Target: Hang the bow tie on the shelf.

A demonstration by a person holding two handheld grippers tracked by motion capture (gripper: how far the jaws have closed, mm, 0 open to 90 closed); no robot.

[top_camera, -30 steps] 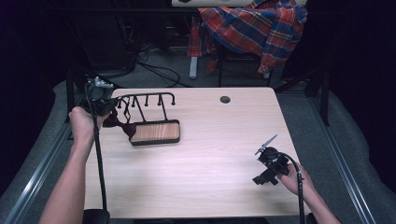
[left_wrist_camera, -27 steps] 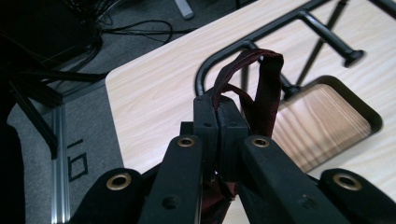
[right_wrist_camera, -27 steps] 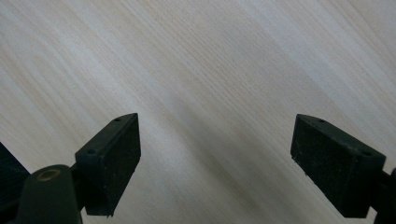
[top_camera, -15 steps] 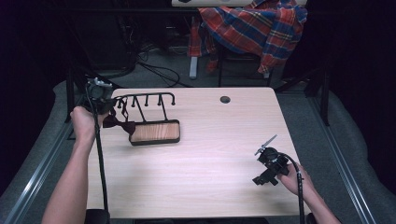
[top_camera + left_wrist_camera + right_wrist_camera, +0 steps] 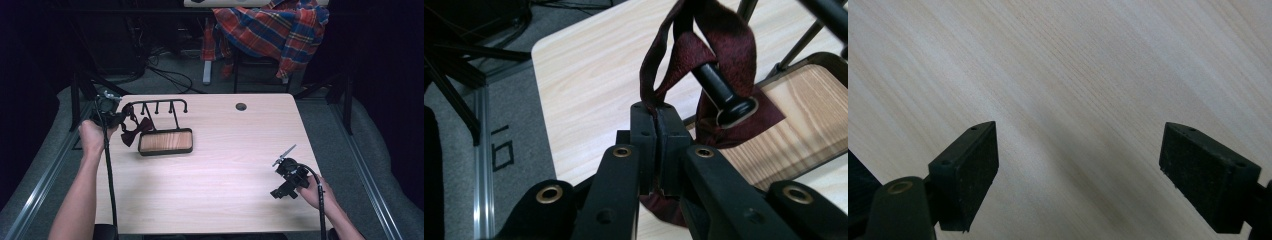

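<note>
1. At the table's (image 5: 220, 195) far-left corner, the left gripper (image 5: 656, 117) pinches a maroon bow tie (image 5: 704, 55) looped over a rack peg (image 5: 724, 92).
2. Near its right edge, the right gripper (image 5: 1078, 165) gapes over bare wood.

Plaid shirt (image 5: 272, 30) draped on chair behind table (image 5: 225, 170); cables (image 5: 170, 75) on floor.
</note>
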